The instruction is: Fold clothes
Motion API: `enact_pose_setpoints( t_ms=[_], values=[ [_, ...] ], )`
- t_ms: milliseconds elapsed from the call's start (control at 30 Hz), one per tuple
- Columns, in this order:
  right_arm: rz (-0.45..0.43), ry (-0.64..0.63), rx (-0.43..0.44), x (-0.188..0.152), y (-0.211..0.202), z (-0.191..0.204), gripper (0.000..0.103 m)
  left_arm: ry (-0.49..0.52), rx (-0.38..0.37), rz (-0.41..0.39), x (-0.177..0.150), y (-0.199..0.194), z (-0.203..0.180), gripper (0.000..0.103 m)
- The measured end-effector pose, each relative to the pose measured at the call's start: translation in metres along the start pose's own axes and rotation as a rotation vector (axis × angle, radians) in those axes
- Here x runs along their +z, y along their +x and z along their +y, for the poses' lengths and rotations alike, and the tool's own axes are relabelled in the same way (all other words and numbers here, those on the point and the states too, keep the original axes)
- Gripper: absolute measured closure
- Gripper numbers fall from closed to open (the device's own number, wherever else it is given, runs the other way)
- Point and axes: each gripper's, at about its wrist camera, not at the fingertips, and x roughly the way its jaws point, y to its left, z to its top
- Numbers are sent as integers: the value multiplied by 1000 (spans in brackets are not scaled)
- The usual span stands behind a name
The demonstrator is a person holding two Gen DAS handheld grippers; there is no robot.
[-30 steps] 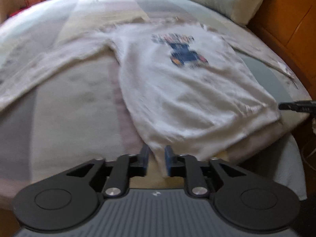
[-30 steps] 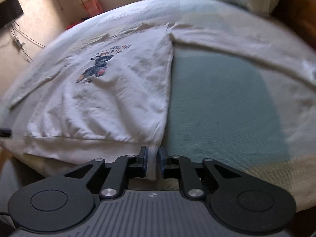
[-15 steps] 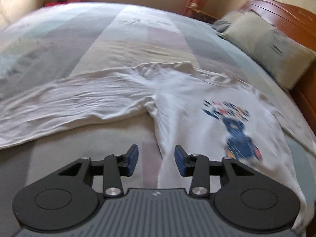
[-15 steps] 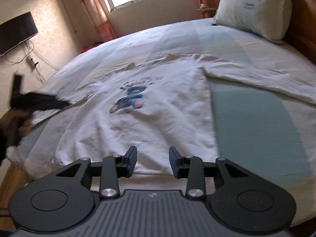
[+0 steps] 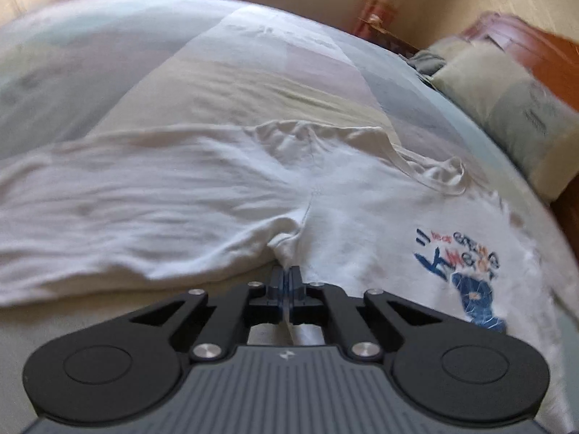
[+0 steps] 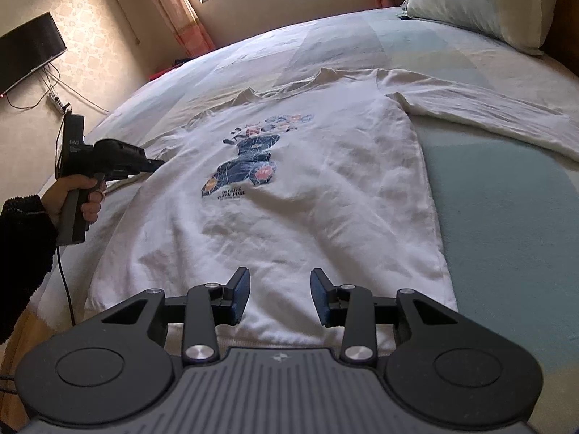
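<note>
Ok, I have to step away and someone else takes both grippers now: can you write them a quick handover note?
Left gripper: shut at the armpit seam of the white sweatshirt; whether cloth is pinched I cannot tell.
Right gripper: open, over the hem, holding nothing; its jaws have just been opening.
Sweatshirt lies print-up, flat on the bed, both sleeves spread outward; one sleeve stretches away from the left gripper, the other lies toward the pillow.
Done: the sweatshirt is laid out.
Left: every fold, sleeves first, probably.

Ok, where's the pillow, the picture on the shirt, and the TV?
pillow (image 6: 481, 3), right wrist view, middle of its front.
picture on the shirt (image 6: 246, 166), right wrist view, its dark blue part.
TV (image 6: 27, 52), right wrist view, black screen.
</note>
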Motion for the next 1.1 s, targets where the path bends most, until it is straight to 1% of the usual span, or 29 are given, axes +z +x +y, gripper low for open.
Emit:
enact_pose_setpoints(
  t_ms=[67, 100, 200, 267, 367, 400, 467, 500, 533, 600, 667, 733, 800, 867, 933, 1000, 1067, 1100],
  values=[
    [-3, 4, -2, 1, 1, -1, 60, 70, 63, -41, 4, -3, -4, 102],
    [-3, 5, -3, 1, 2, -2, 60, 68, 59, -33, 7, -2, -2, 102],
    [-7, 4, -22, 1, 0, -4, 59, 116, 150, -29, 10, -3, -3, 102],
    [-14, 0, -32, 0, -3, -6, 55, 121, 128, -6, 8, -11, 0, 98],
    [-24, -19, -49, 3, -6, -11, 54, 135, 84, -37, -5, -43, -6, 98],
    [-22, -38, -61, 7, -4, -12, 54, 150, 53, -41, -11, -52, -14, 96],
    [-15, -92, -91, 21, 7, -15, 48, 192, -35, -28, -27, -68, -31, 86],
    [-17, -114, -92, 28, 14, -15, 43, 226, -93, -12, -39, -73, -43, 74],
    [-20, -139, -82, 34, 24, -13, 37, 275, -141, 8, -51, -76, -55, 64],
    [-24, -188, -62, 42, 44, -9, 34, 358, -192, 22, -74, -78, -76, 64],
    [22, -220, -73, 41, 65, -8, 32, 404, -186, 44, -94, -76, -87, 64],
    [43, -262, -112, 29, 67, -10, 31, 400, -140, 93, -110, -76, -86, 63],
    [49, -296, -140, 14, 60, -14, 23, 406, -113, 100, -122, -90, -80, 59],
    [66, -276, -155, -3, 42, -20, 12, 395, -93, 125, -131, -103, -72, 54],
    [58, -278, -165, -21, 24, -24, 11, 372, -79, 161, -139, -114, -63, 53],
    [54, -249, -164, -29, 9, -27, 11, 417, -59, 178, -141, -122, -67, 54],
    [55, -238, -187, -26, 0, -20, 11, 456, -48, 153, -138, -131, -76, 55],
    [32, -252, -180, -23, -1, -12, 11, 477, -58, 123, -137, -136, -83, 55]
  ],
)
